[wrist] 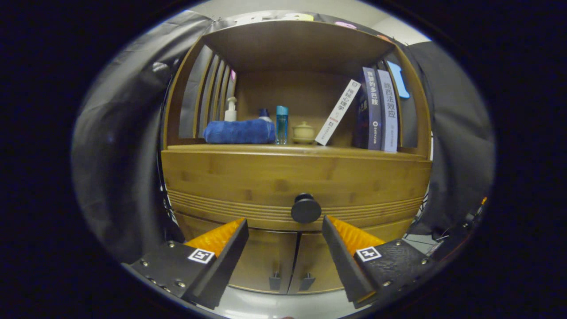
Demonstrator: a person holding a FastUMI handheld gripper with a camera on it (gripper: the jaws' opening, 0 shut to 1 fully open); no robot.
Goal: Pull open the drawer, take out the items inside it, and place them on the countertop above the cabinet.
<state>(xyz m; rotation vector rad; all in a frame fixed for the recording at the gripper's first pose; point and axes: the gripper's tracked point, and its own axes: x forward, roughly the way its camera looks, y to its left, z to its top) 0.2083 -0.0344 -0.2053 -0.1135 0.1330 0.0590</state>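
Gripper view: wooden cabinet (296, 177) straight ahead, drawer (248, 186) closed, round dark knob (306, 208) just beyond and between the fingertips. Gripper (285, 226) released, fingers spread wide, touching nothing. On the tabletop (292, 149) above the drawer: folded blue towel (239, 131) at left, pump bottle (230, 109) behind it, blue bottle (281, 124) and small lidded pot (304, 132) in the middle, books (375, 110) leaning at right. Two lower doors (290, 261) shut. Black cloth wall (119, 146) on both sides.

Cloth-walled booth set up as a home, wooden cabinet (296, 177), books (376, 110), towel (239, 131)
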